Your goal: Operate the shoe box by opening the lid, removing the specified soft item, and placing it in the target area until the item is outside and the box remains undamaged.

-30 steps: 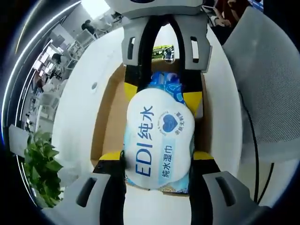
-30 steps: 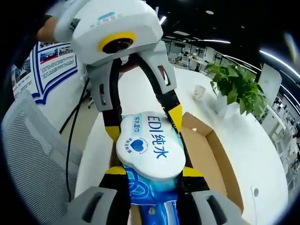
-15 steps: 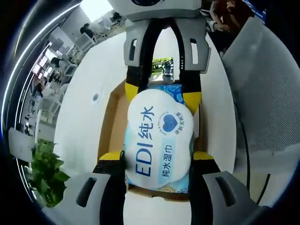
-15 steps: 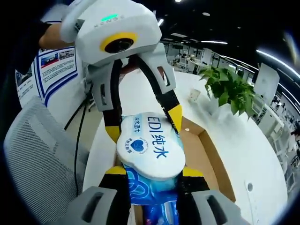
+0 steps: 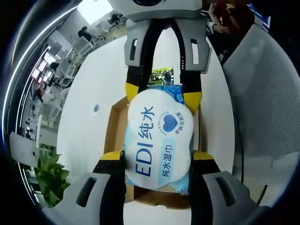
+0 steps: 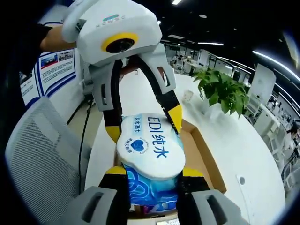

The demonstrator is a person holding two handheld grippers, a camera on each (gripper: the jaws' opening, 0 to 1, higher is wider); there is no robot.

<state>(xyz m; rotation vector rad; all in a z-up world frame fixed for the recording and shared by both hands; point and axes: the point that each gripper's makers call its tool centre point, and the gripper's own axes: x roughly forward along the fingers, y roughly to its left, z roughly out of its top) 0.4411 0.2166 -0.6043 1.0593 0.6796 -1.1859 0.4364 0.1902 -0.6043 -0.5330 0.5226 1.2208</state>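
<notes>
A white and blue pack of wet wipes (image 5: 158,140) is held in the air from both ends. In the left gripper view my left gripper (image 5: 157,157) is shut on its near end, and my right gripper (image 5: 162,93) comes down from the top, shut on its far end. The right gripper view gives the reverse: the right gripper (image 6: 153,171) clamps the pack (image 6: 150,147) at the bottom and the left gripper (image 6: 144,124) clamps it from above. Below the pack lies the open brown shoe box (image 5: 115,126) (image 6: 202,154) on a white table (image 5: 89,84).
A grey mesh chair (image 5: 267,103) (image 6: 37,150) stands beside the table. A potted green plant (image 6: 220,91) (image 5: 49,178) and a small white cup (image 6: 187,97) are on the table. A green packet (image 5: 162,75) lies beyond the box.
Both grippers have lifted the pack higher over the box, which now looks smaller and farther below. Their hold on the pack is unchanged.
</notes>
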